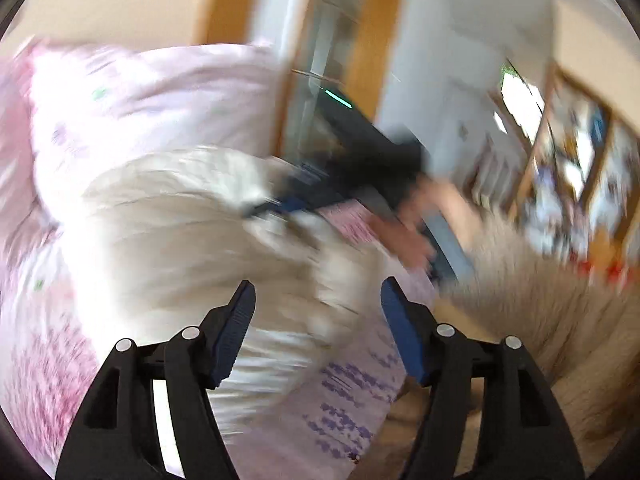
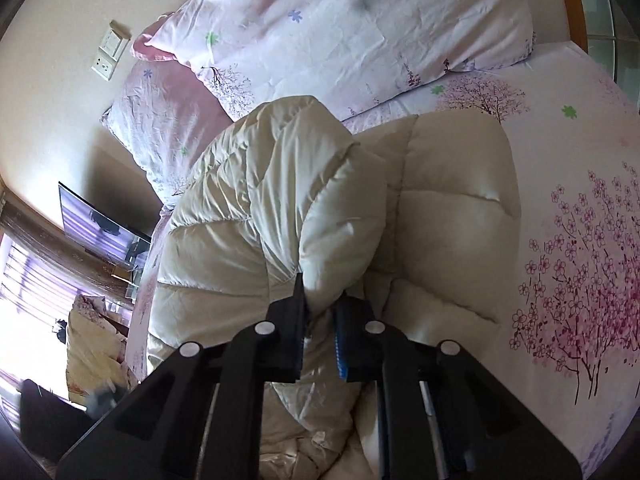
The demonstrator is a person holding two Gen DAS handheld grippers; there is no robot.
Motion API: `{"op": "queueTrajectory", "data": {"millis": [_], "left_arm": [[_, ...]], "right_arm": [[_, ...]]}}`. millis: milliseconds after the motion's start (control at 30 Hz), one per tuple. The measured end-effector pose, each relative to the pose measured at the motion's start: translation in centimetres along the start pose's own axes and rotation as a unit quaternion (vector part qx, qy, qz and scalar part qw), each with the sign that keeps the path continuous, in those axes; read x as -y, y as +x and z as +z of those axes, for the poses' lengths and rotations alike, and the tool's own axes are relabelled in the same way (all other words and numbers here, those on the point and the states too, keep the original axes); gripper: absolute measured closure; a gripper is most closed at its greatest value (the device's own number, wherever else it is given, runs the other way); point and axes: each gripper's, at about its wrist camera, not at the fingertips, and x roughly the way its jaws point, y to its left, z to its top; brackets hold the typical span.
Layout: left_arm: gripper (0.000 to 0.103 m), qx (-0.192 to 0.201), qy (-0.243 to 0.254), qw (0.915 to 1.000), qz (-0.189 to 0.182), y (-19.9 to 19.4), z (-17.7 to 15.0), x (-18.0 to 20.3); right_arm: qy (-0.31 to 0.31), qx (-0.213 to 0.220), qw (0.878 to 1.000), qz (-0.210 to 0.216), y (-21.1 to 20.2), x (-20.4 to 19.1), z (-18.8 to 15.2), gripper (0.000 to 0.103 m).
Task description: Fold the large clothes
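A bed with a flowered pink sheet [image 2: 568, 208] fills the room's middle, pillows [image 2: 360, 28] piled at its head against a cream wall.

From the left wrist view everything is smeared by motion. The left claw [image 1: 318, 320] stands wide, nothing between its blue pads, and hangs over the cream puffy coat [image 1: 180, 232] lying on the bed. Beyond it the other claw's dark body and the person's hand [image 1: 412, 236] show as a blur near the coat's far edge. A wooden door frame [image 1: 368, 40] and shelves stand behind.

The right wrist view is sharp. The right claw [image 2: 320, 312] is nearly shut, pinching a fat roll of the coat [image 2: 280, 200] between its pads. That pinched part bulges up and forward over the flatter quilted panel beside it, which rests on the sheet. A television [image 2: 100, 224] sits on the far wall.

It looks like a fold under way. To do it well, I would keep the right pinch deep in the padding, since the slick stuffing may slip out, and bring the free left claw to a matching edge so the flap travels evenly and lands square.
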Motion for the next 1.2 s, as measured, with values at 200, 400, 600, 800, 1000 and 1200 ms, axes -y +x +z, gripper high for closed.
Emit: {"op": "queueTrajectory", "data": {"millis": [200,400,600,800,1000,1200], "left_arm": [[0.035,0.053,-0.104,0.9835,0.138,-1.4,2.3,-9.9],[0.035,0.007,-0.087,0.9807,0.175,2.6,1.9,-10.7],[0.035,-0.025,-0.030,0.9823,0.183,5.7,1.5,-8.7],[0.035,-0.060,-0.016,0.9794,0.192,7.6,0.9,-7.7],[0.035,-0.068,-0.013,0.9773,0.200,7.9,0.7,-7.5],[0.035,-0.071,-0.011,0.9760,0.206,8.1,0.7,-7.2]], "right_arm": [[-0.041,0.037,0.998,-0.022,-2.2,-2.0,0.1,0.095],[-0.018,0.036,0.998,-0.055,-2.1,0.6,0.0,0.095],[0.016,0.017,0.997,-0.068,-1.1,4.2,-0.2,0.095],[0.012,0.009,0.994,-0.112,-0.7,4.6,-0.5,0.087],[-0.022,0.076,0.990,-0.114,-5.6,1.3,-2.3,0.071],[-0.072,0.042,0.989,-0.122,-3.7,-0.9,-5.4,0.072]]}}
